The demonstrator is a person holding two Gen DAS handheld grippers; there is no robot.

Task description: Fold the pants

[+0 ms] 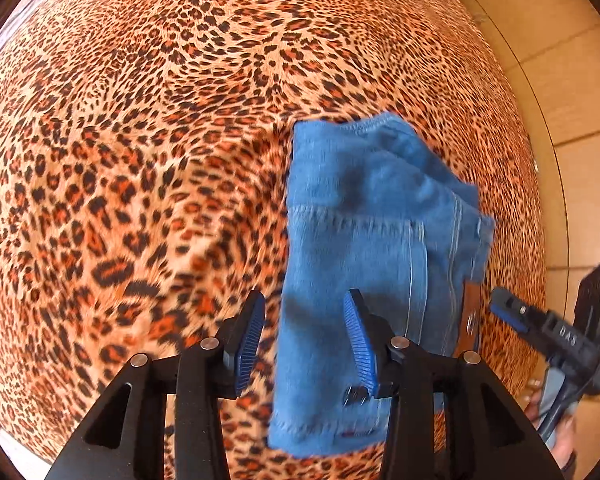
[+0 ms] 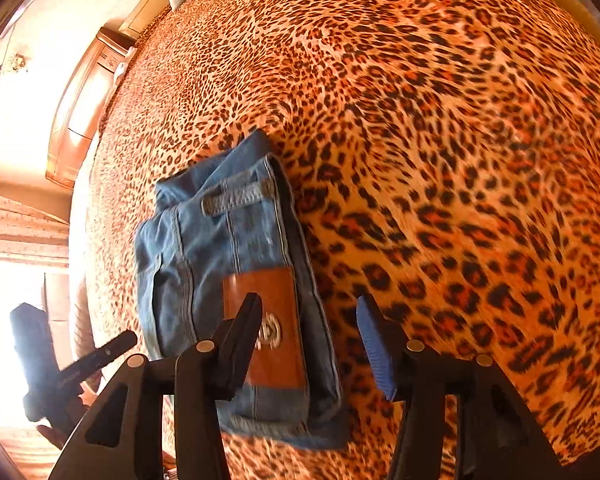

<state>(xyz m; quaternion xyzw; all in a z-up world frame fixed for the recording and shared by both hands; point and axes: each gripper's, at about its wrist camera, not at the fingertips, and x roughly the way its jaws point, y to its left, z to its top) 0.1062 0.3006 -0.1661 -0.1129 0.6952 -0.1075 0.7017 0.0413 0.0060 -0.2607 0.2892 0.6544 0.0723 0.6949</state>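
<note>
The folded blue jeans (image 1: 364, 264) lie on the leopard-print bedspread (image 1: 140, 160), near its right edge, brown leather patch (image 2: 266, 320) facing up. The left gripper (image 1: 305, 340) and right gripper (image 2: 309, 340) hover above them, fingers apart, gripping nothing.

Warm bright daylight, blown-out window glare at left, motion blur, fisheye-curved edges

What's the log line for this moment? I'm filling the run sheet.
jeans: folded on spread | left claw: open, empty | right claw: open, empty
</note>
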